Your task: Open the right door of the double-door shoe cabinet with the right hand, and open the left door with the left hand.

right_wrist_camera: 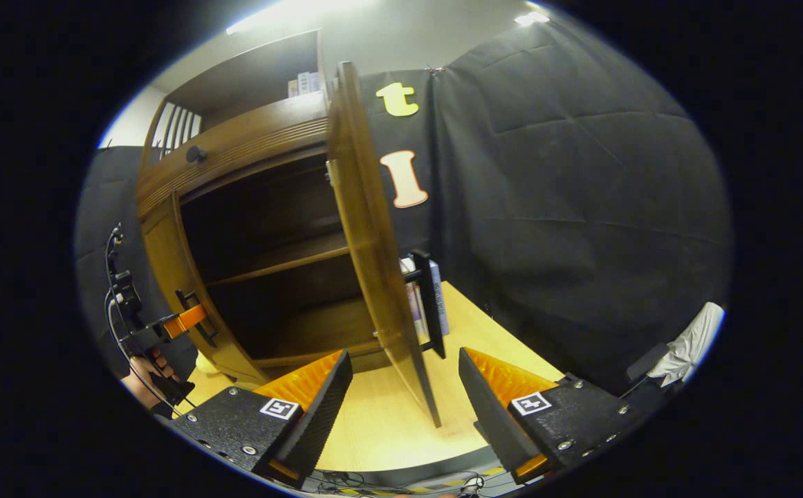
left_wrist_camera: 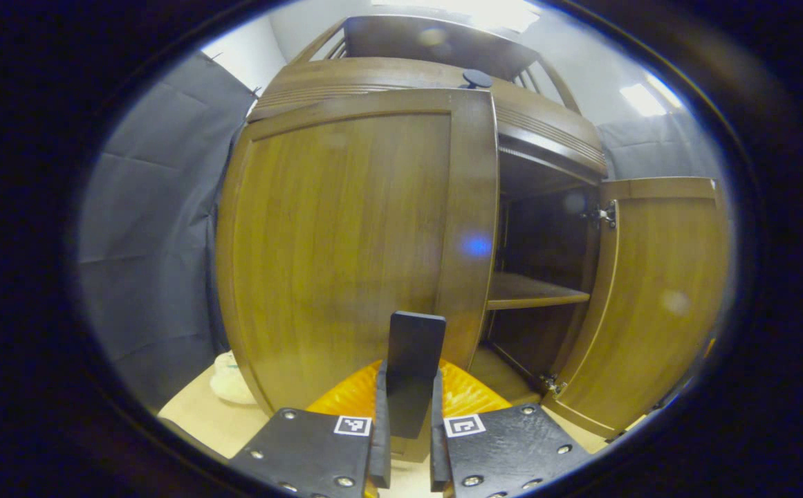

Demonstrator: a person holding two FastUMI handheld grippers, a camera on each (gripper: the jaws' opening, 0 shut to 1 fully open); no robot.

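The wooden shoe cabinet [left_wrist_camera: 373, 76] stands close in front of me. Its left door [left_wrist_camera: 339, 242] is closed, and my left gripper [left_wrist_camera: 409, 373] is shut on the dark upright handle [left_wrist_camera: 415, 339] of that door. The right door [left_wrist_camera: 657, 297] is swung wide open, baring a shelf [left_wrist_camera: 532, 294] inside. In the right gripper view, the right door [right_wrist_camera: 366, 207] stands edge-on between the fingers of my open right gripper [right_wrist_camera: 404, 354], and neither finger touches it. Farther left, the left gripper [right_wrist_camera: 166, 325] sits at the left door's handle [right_wrist_camera: 197, 318], held by a hand [right_wrist_camera: 145, 373].
The cabinet rests on a pale wooden table [right_wrist_camera: 373, 422]. Books in a black holder [right_wrist_camera: 425, 304] stand just right of the cabinet, behind the open door. A white object [left_wrist_camera: 232, 380] lies by the cabinet's left foot. Black cloth walls [right_wrist_camera: 567, 207] close in both sides.
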